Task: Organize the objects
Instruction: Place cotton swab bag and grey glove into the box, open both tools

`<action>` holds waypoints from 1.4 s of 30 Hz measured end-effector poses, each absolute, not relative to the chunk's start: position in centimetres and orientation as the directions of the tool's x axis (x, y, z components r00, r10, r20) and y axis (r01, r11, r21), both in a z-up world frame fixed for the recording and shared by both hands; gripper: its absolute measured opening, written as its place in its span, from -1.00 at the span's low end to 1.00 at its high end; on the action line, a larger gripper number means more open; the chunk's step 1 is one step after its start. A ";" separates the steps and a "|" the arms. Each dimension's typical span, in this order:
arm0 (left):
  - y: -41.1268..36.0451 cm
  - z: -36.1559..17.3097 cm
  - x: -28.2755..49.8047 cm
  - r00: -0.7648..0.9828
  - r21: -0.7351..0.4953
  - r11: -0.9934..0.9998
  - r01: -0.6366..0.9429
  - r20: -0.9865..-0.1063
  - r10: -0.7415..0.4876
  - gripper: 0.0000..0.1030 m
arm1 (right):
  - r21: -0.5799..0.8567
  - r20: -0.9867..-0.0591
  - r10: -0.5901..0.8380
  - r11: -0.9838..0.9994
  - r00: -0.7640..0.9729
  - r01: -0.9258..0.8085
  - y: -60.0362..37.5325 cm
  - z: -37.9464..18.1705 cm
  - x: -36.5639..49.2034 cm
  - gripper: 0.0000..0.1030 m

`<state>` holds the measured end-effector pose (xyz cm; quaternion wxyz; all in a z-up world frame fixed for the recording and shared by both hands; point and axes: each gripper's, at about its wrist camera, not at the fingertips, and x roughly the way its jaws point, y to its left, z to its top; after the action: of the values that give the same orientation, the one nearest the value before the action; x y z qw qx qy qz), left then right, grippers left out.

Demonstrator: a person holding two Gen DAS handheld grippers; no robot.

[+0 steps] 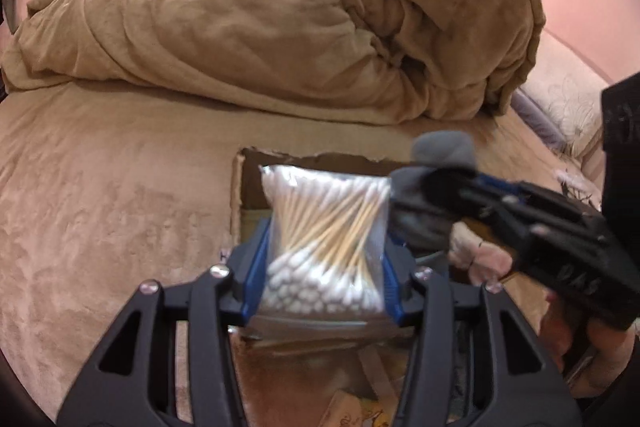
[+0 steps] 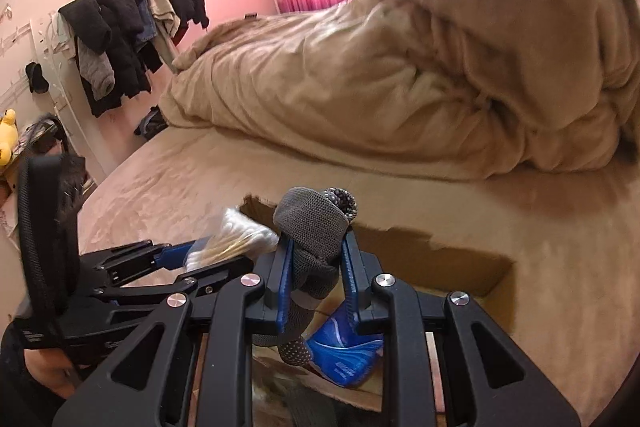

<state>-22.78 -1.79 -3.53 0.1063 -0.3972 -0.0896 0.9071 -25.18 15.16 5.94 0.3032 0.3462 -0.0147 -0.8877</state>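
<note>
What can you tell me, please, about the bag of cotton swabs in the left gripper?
The bag of swabs is a clear plastic pouch packed with white-tipped swabs on pale wooden-looking sticks, lying crosswise in a loose bundle. The left gripper is shut on its lower half, one blue-padded finger pressing each side, so it stands roughly upright. It is held above the open cardboard box on the bed. The grey sock in the right gripper is close beside it.

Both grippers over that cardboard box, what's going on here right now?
A person is sorting items at a cardboard box on the bed. The left gripper is clamped on a clear bag of cotton swabs; the right gripper is clamped on a rolled grey sock. Both hang above the open box, close together. A blue packet lies inside.
</note>
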 end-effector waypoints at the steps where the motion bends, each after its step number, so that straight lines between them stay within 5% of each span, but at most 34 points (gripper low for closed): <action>1: -1.7 -3.8 -22.9 -0.655 -0.245 -0.962 -0.118 -0.710 0.261 0.02 | 0.243 -0.614 -0.549 -0.815 -0.566 0.526 14.9 5.4 -25.4 -0.56; 5: -2.0 -3.9 -22.7 -0.667 -0.244 -0.963 -0.112 -0.700 0.255 0.08 | 0.289 -0.632 -0.562 -0.810 -0.533 0.510 14.8 3.7 -26.2 -0.51; 10: -2.6 -3.7 -21.8 -0.676 -0.263 -0.958 -0.114 -0.686 0.269 0.33 | 0.317 -0.632 -0.566 -0.812 -0.529 0.490 15.3 3.3 -26.6 0.11; 16: -2.0 -2.3 -20.3 -0.696 -0.253 -0.961 -0.113 -0.670 0.258 0.78 | 0.301 -0.611 -0.549 -0.827 -0.570 0.474 16.7 4.9 -25.2 0.14; 32: -3.1 6.9 -7.8 -0.844 -0.177 -0.981 -0.077 -0.513 0.159 0.91 | 0.160 -0.510 -0.461 -0.880 -0.726 0.446 21.9 12.8 -14.2 0.37; 42: -2.1 6.9 -3.0 -0.847 -0.112 -0.992 -0.054 -0.520 0.105 0.91 | 0.118 -0.475 -0.432 -0.894 -0.766 0.431 23.8 14.6 -8.0 0.46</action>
<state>-3.05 -2.12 6.91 0.0413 -0.2731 -0.0467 0.9600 -8.00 23.84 14.63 0.2297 0.2531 -0.0007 -0.9398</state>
